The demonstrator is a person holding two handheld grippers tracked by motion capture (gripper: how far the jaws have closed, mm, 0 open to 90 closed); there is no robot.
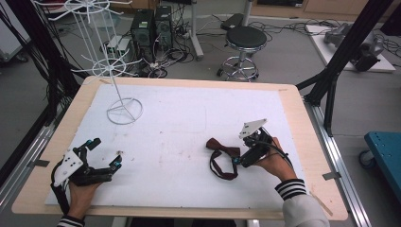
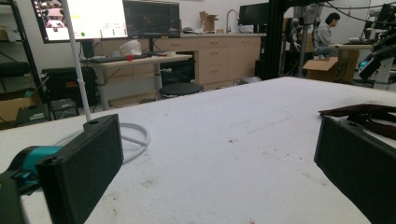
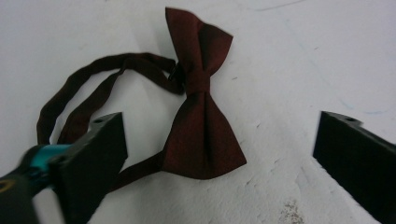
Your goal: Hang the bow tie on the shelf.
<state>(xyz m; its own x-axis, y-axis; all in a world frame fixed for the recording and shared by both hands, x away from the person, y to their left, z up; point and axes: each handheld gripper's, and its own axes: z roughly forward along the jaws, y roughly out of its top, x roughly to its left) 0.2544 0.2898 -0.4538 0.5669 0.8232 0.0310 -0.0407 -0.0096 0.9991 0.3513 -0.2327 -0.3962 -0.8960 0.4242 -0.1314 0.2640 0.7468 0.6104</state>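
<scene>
A dark red bow tie (image 1: 221,146) lies flat on the white table cover (image 1: 189,118), right of centre, with its thin strap (image 1: 222,171) looped toward the front. My right gripper (image 1: 238,160) is open just right of the tie, low over the cover. In the right gripper view the bow tie (image 3: 201,116) lies ahead between the spread jaws, untouched, and its strap (image 3: 79,100) curls off to the left. My left gripper (image 1: 107,153) rests open at the front left with nothing in it. The left gripper view catches the tie (image 2: 362,113) far off to the right.
A white wire display stand (image 1: 124,110) stands on its ring base at the back left of the table; its pole (image 2: 77,70) and base ring (image 2: 137,135) appear in the left gripper view. A black stool (image 1: 244,40) and computer towers (image 1: 151,26) sit on the floor beyond the table.
</scene>
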